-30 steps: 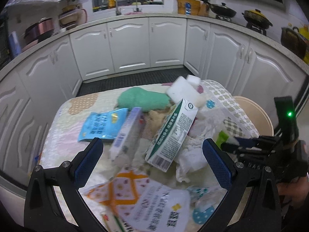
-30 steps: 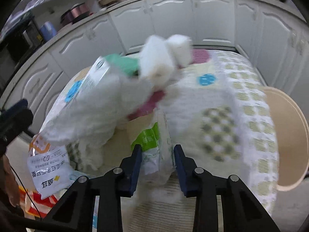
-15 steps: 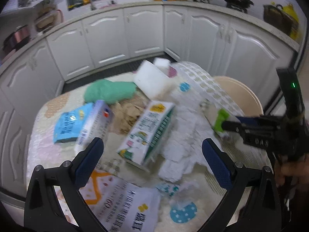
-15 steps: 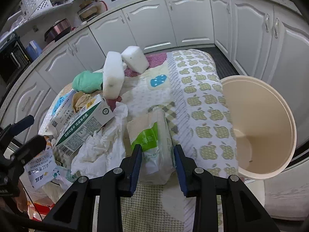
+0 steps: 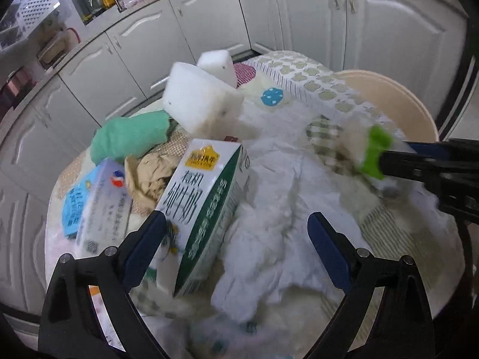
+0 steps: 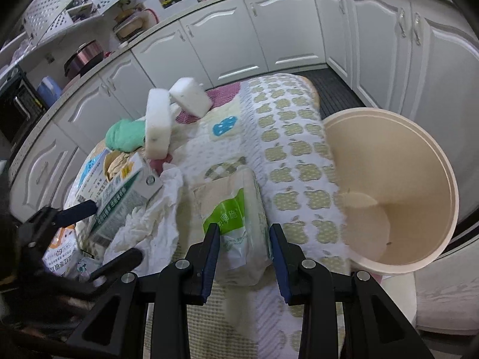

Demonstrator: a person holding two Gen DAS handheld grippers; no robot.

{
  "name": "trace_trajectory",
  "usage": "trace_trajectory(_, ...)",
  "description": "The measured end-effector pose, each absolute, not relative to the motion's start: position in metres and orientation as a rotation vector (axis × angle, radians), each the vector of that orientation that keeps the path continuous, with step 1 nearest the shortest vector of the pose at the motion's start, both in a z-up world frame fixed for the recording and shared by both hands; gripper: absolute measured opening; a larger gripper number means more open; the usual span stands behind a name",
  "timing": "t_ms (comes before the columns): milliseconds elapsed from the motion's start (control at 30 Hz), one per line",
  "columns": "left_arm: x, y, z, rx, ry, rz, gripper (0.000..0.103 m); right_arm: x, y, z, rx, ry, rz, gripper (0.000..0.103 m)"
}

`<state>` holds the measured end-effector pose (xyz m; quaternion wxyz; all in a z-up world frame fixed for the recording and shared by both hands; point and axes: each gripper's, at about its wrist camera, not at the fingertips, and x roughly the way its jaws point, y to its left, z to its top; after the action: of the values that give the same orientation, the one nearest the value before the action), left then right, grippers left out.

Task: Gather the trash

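My right gripper [image 6: 244,236] is shut on a white and green tissue pack [image 6: 236,209], held over the table's right side; it also shows in the left wrist view [image 5: 374,155]. A beige bin [image 6: 419,161] stands just right of the table. My left gripper [image 5: 236,233] is open, its left finger by a green and white milk carton [image 5: 206,203] that lies on crumpled white paper [image 5: 284,203]. White foam blocks [image 5: 203,101], a green cloth [image 5: 131,134], brown paper [image 5: 149,173] and a blue and white box [image 5: 101,209] lie behind.
The table wears a patterned quilt [image 6: 287,137]. White kitchen cabinets [image 6: 239,39] curve around the back and right. More printed wrappers [image 6: 60,254] lie at the table's near left.
My left gripper moved forward and lower, closing in on the milk carton and white paper. My right gripper drew the tissue pack back toward the bin side.
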<state>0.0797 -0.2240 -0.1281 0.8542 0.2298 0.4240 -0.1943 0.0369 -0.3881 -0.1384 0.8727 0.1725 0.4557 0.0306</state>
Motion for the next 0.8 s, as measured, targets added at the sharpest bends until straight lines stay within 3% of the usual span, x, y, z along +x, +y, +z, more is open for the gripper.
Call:
trace_trajectory(200, 0.076, -0.238, -0.121, 0.498, 0.872, -0.469, 0.087, 0.034, -0.398, -0.138, 0.387, 0.944, 0.06, 0.033)
trace_trajectory(300, 0.067, -0.248, -0.129, 0.57, 0.871, -0.498, 0.076, 0.034, -0.4, -0.136, 0.388, 0.94, 0.058, 0.033)
trace_trajectory(667, 0.093, -0.241, -0.146, 0.472, 0.977, -0.526, 0.077, 0.031, -0.407, -0.137, 0.409, 0.938, 0.052, 0.033)
trace_trajectory(733, 0.101, -0.236, -0.147, 0.407, 1.029, -0.551, 0.07, 0.03, -0.406, -0.136, 0.406, 0.936, 0.056, 0.033)
trace_trajectory(800, 0.108, -0.227, -0.146, 0.323, 1.07, -0.582, 0.04, 0.029, -0.405, -0.135, 0.405, 0.931, 0.061, 0.033)
